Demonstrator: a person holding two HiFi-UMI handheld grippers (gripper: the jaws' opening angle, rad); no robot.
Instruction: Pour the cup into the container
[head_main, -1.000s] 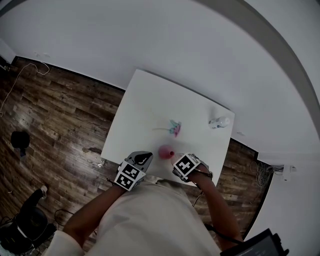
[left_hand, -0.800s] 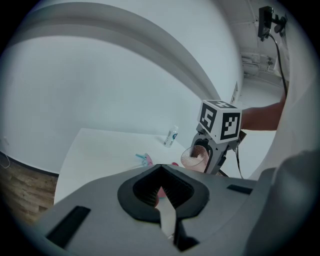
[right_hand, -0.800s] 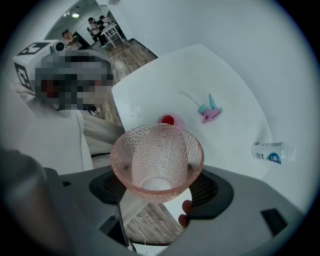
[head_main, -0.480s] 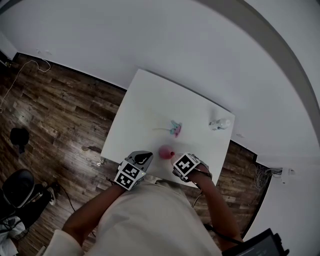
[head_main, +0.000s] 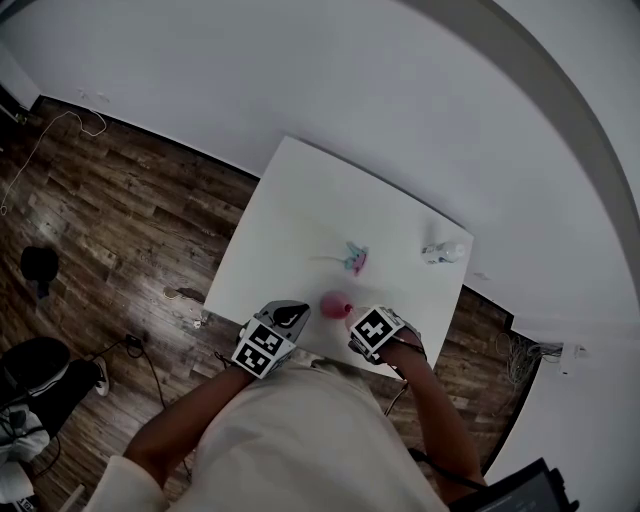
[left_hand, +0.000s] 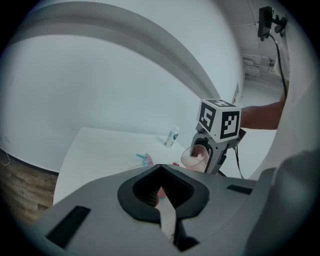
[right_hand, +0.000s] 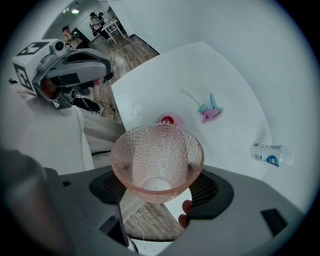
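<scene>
The right gripper held the cup, a pink dimpled see-through one. Its fingers were closed on the lower wall from both sides, and the mouth flared wide above them. The right gripper view looked down into the cup to its pale base, and I could make out nothing inside.

The container, small and pink with red showing in it, stood on the white surface close to its near edge, between the two grippers. It lay straight ahead of the cup, beyond the far rim and lower down, and apart from it.

The cup's axis ran roughly upright. The left gripper view suggested a slight lean of the mouth, though how far I could not tell. By my reading, the pour turned on carrying the rim forward over the container and tipping the cup away from the person. The right gripper was the one placed for it.

The left gripper hung at the near edge just left of the container, its fingers a narrow way apart with nothing between them.

A pink and teal piece lay near the surface's middle. A small white bottle lay on its side by the right edge.
</scene>
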